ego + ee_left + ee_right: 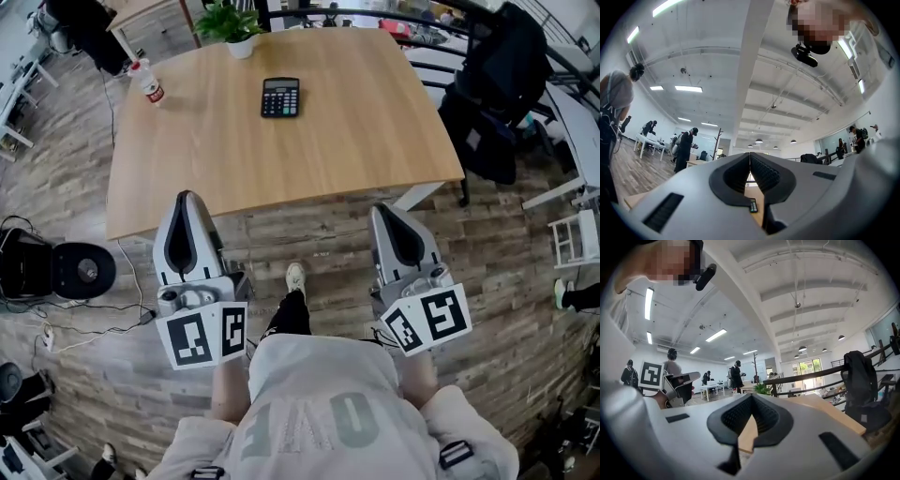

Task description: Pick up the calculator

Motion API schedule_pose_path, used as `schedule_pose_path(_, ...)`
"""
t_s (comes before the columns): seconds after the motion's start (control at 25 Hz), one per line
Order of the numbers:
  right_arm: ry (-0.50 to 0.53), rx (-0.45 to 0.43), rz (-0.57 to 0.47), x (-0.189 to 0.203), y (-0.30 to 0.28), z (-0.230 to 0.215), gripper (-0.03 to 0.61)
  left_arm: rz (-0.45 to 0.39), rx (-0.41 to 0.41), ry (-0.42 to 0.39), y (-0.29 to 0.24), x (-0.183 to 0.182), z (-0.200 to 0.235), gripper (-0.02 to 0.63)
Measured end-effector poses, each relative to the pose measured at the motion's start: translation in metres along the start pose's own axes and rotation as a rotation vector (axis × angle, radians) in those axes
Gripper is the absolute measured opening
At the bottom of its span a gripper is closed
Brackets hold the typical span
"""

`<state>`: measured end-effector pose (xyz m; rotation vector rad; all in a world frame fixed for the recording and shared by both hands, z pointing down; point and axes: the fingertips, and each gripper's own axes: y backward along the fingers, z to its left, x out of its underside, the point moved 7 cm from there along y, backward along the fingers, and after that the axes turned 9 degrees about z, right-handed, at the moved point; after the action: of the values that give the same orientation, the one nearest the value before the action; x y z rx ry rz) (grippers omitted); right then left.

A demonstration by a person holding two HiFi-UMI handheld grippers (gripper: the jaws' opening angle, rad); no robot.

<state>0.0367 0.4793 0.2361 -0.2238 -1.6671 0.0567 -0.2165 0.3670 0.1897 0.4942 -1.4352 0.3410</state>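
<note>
The black calculator [280, 97] lies flat on the far middle of the wooden table [356, 141]. Through the slit under the left jaws it shows small and far off, calculator [753, 205]. My left gripper [187, 198] hangs over the table's near edge at the left, jaws closed together with nothing in them. My right gripper [382, 209] is at the near edge on the right, also shut and empty. In their own views the left gripper [750, 153] and right gripper [751, 395] show pads meeting tip to tip. Both are well short of the calculator.
A potted plant [234, 28] stands at the table's far edge, a plastic bottle [147, 82] at its far left. A chair draped with dark bags [497, 84] is right of the table. A round black device [80, 272] and cables lie on the floor left. Other people stand beyond [686, 145].
</note>
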Motion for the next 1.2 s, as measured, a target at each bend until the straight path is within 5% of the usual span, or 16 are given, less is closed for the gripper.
schedule_pose_path(0.52, 0.05, -0.003, 0.068, -0.045, -0.161, -0.008, 0.017, 0.017, 0.041, 0.002, -0.156, 0.023, 0.072, 0.009)
schedule_pose_path(0.88, 0.072, 0.019, 0.086, -0.052, -0.19, -0.033, 0.017, 0.096, 0.084, 0.02, -0.2, 0.049, 0.063, 0.009)
schedule_pose_path(1.2, 0.065, -0.054, 0.023, -0.074, -0.236, -0.074, 0.017, 0.071, 0.037, -0.043, -0.236, 0.037, 0.051, 0.009)
